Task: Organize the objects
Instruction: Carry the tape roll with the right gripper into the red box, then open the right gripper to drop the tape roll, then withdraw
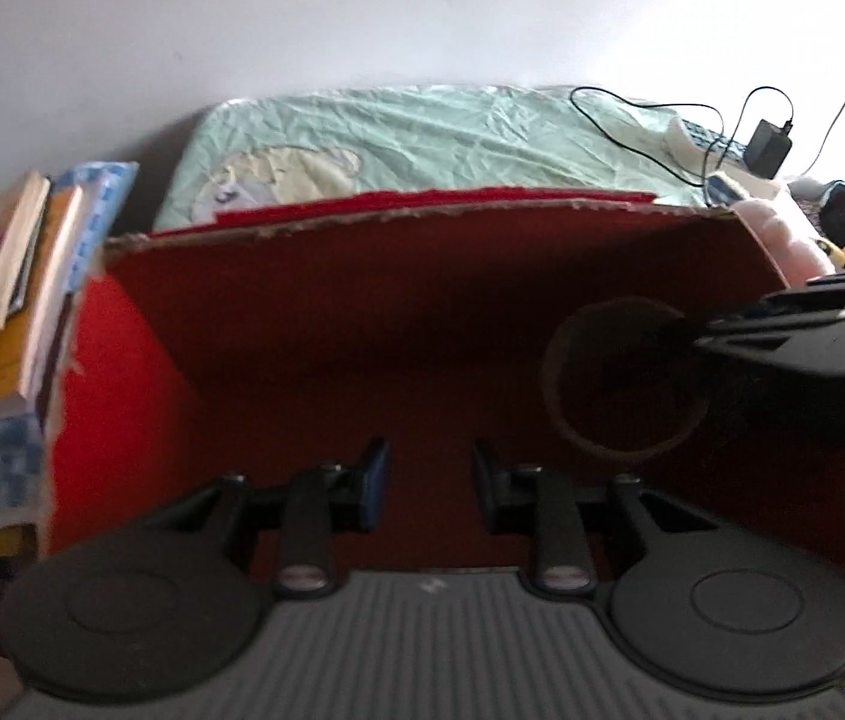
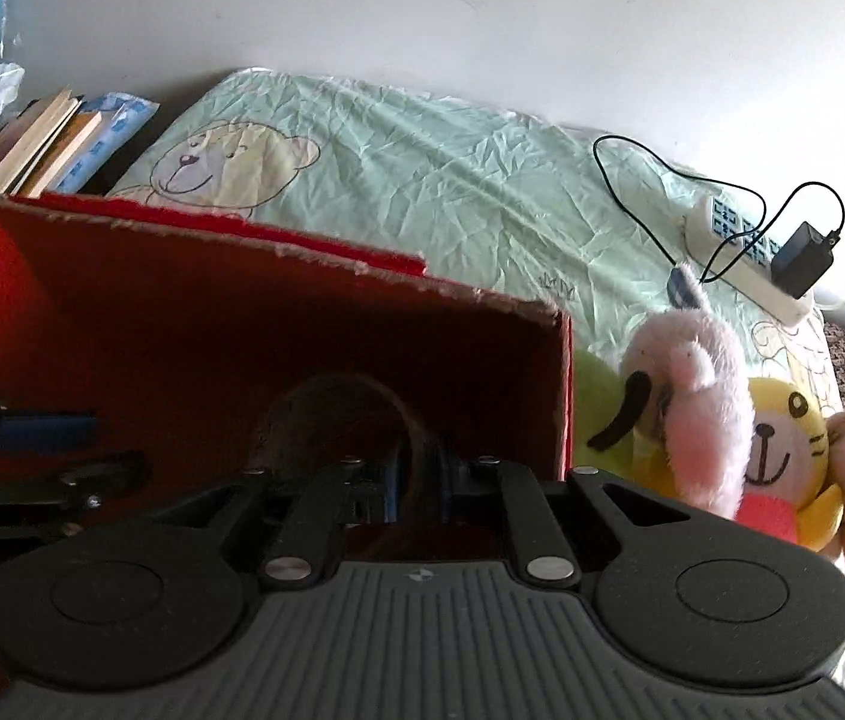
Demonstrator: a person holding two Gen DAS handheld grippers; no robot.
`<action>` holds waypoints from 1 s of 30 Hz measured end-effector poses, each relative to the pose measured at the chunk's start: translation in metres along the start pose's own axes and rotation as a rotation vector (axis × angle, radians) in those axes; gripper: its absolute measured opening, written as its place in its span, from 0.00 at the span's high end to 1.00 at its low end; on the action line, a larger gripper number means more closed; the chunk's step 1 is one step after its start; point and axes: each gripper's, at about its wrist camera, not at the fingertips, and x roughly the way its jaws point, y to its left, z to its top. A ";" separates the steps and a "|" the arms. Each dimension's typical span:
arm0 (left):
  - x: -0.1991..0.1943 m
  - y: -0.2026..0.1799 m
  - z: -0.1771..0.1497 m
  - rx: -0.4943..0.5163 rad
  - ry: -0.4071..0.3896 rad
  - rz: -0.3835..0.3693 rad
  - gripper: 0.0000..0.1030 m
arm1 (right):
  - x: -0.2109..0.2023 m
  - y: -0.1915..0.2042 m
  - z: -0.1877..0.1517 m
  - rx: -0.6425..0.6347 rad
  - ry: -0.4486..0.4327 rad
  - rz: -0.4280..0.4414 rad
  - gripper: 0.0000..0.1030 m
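Red cardboard made the box (image 1: 422,324), which sat on the bed (image 2: 452,180) with its open top facing both cameras. Inside it lay a brown tape roll (image 1: 620,384), near the right wall. The right gripper (image 2: 419,474) had its fingers pinched tight on the roll's rim. The left gripper (image 1: 431,480) hung over the box floor with its fingers a little apart and nothing between them. Soft toys (image 2: 722,420) lay just right of the box, and books (image 1: 14,276) stood to its left.
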 end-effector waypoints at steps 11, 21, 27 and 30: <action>-0.001 0.004 0.002 -0.008 -0.019 0.063 0.70 | -0.022 -0.023 -0.007 0.162 -0.039 0.189 0.78; -0.010 -0.007 0.000 0.029 -0.038 0.122 0.62 | -0.042 -0.016 -0.032 0.193 -0.098 0.187 0.78; -0.030 -0.022 -0.005 0.081 -0.079 0.184 0.50 | -0.052 -0.020 -0.046 0.258 -0.130 0.189 0.78; -0.042 -0.024 -0.008 0.081 -0.080 0.184 0.50 | -0.058 -0.018 -0.052 0.264 -0.142 0.171 0.78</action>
